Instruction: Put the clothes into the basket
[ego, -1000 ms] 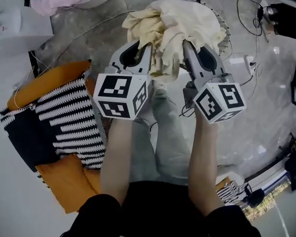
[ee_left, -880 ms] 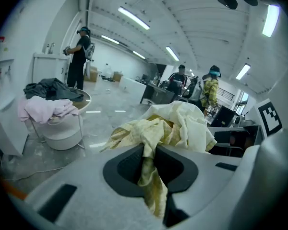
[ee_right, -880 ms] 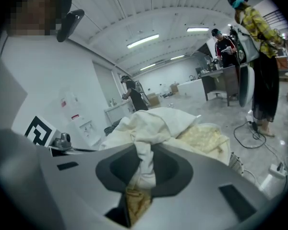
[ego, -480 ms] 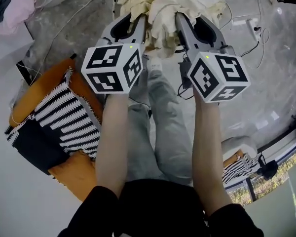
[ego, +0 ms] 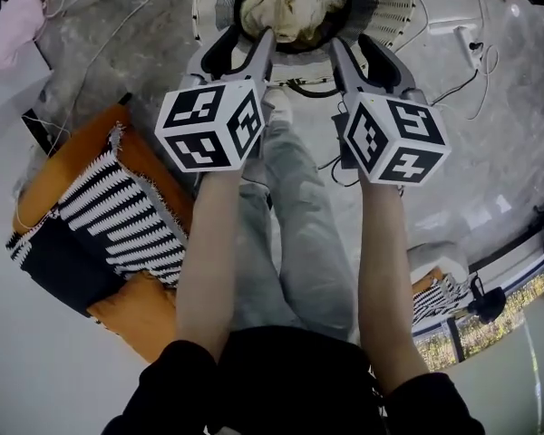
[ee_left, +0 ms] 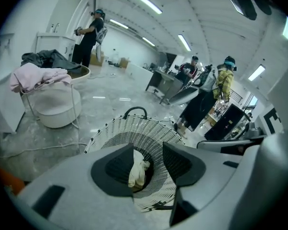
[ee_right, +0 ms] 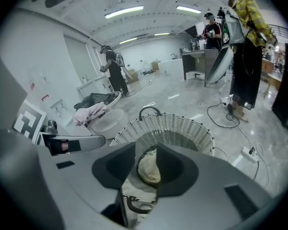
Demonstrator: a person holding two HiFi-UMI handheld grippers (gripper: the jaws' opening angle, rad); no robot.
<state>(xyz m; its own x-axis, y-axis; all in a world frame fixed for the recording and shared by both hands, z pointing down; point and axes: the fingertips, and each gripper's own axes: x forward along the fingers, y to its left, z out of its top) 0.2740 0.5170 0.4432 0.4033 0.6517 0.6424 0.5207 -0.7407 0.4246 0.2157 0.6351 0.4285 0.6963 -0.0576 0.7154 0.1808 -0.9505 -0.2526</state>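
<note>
- left gripper (ego: 245, 39) (ee_left: 149, 150): jaws apart, have just been opening. Nothing is pinched; through the gap its own view shows only the cream cloth (ee_left: 137, 169), down below and clear of both pads.
- right gripper (ego: 363, 43) (ee_right: 146, 150): same story. Jaws have just been opening and now stand apart and released, with cloth visible beyond them but not gripped.
- Both grippers sit side by side, angled down at the near rim of the basket (ego: 394, 3) (ee_left: 134, 128) (ee_right: 182, 126).
- Cream cloth (ego: 292, 3) (ee_right: 148, 169): bundled on the basket bottom, at 12 o'clock in the head view, fully inside the rim.
- Step in hand: release of this load. Judged done, since the cloth lies in the basket and is free of both grippers.
- Further out: an orange-and-striped textile (ego: 118, 225) at 8 o'clock beside the person's legs, and a pink garment (ego: 18, 21) (ee_left: 36, 75) at 10 o'clock, draped over a white stand (ee_left: 55, 107).
- Black cable (ego: 301, 86) lies on the floor at the basket's near side.
- Next move, as judged: lift both grippers clear of the rim with jaws wide, then swing to the next garment. Cannot tell whether the pink one or the striped one comes first.
- Soft fabric calls for a deep pinch on a fold, with both grippers if it is bulky.
</note>
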